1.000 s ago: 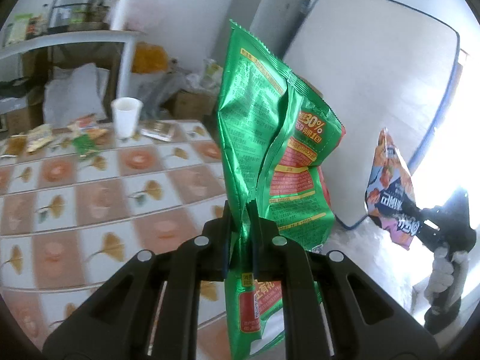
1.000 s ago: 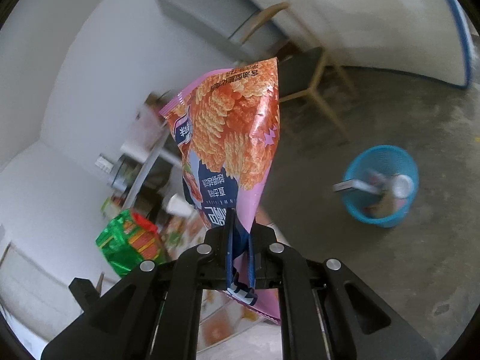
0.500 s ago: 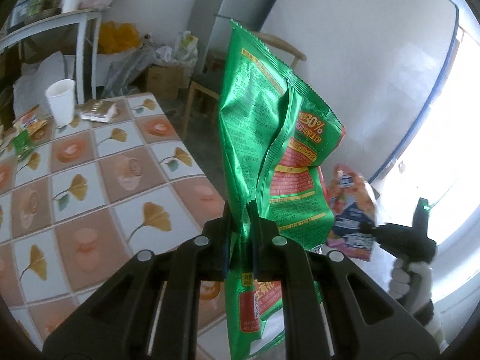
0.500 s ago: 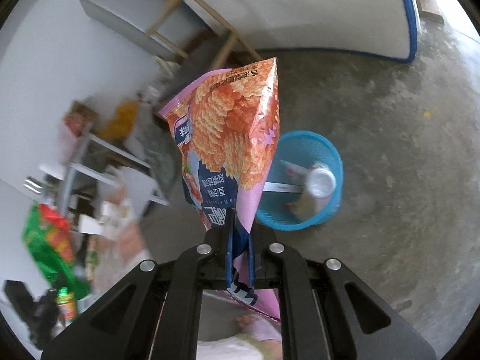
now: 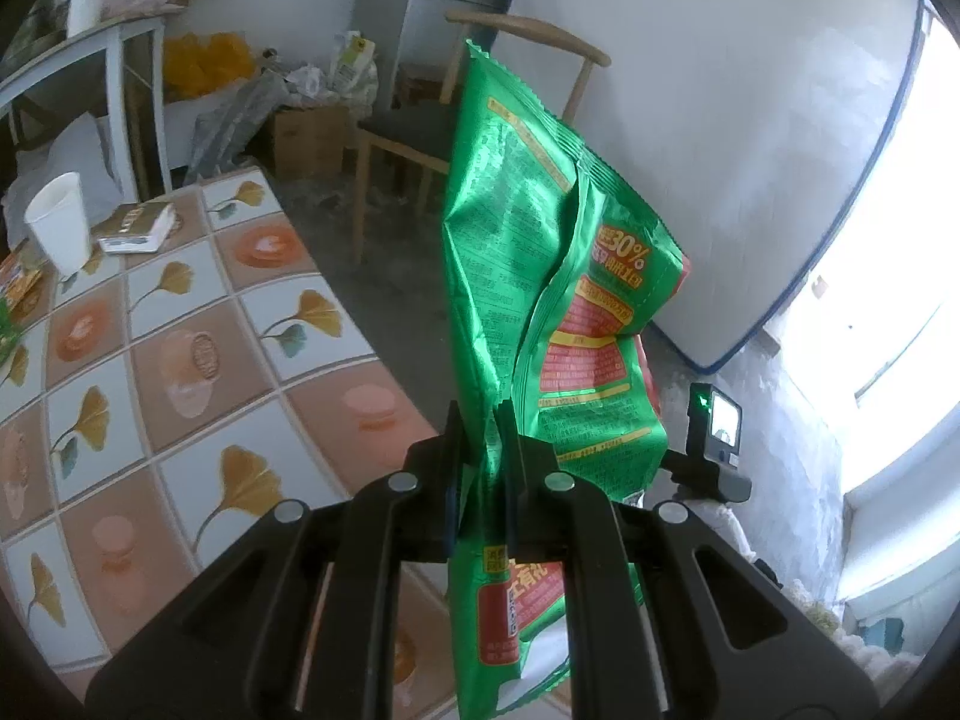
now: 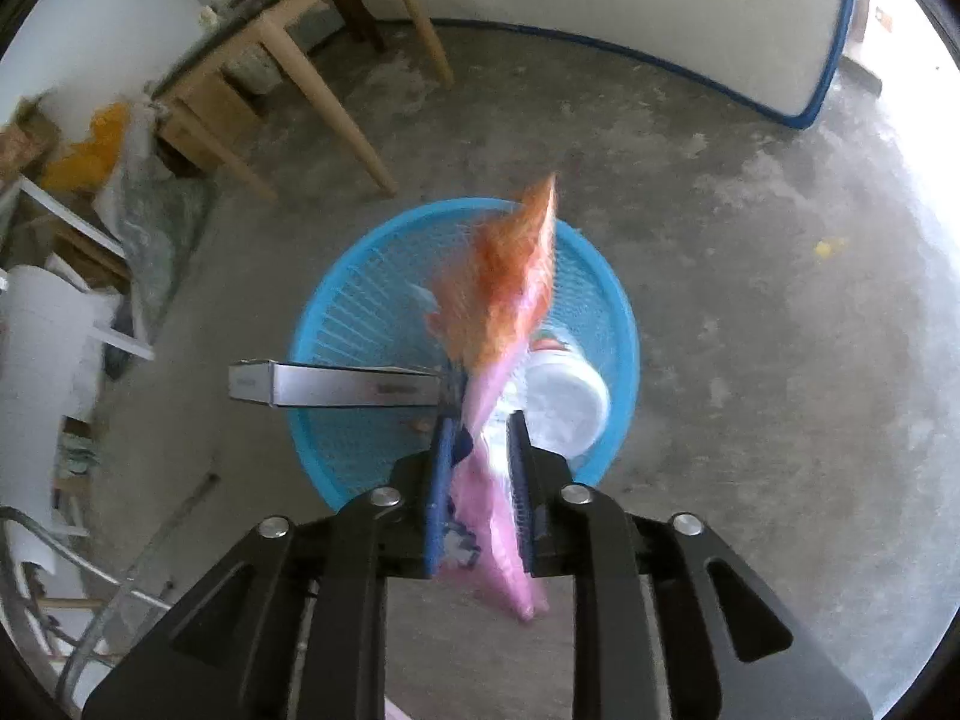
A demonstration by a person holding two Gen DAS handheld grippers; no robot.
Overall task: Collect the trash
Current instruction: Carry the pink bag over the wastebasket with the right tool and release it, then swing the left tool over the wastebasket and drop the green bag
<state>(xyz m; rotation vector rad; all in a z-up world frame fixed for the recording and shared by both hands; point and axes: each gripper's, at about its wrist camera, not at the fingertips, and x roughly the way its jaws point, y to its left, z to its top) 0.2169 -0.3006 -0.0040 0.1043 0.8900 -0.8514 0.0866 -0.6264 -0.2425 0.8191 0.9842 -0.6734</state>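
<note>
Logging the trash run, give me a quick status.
Left gripper shut on green bag. Right gripper just opened, pink bag loose between fingers, over blue basket. Nothing blocking.

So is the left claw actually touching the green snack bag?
Touching. The left wrist view shows the left claw shut on the green snack bag, with both fingers pressed against its crumpled lower part and no gap.

place: home | signs: tiled table (image 5: pixel 180 360), wooden chair (image 5: pixel 420 120), mattress (image 5: pixel 750 120)
</note>
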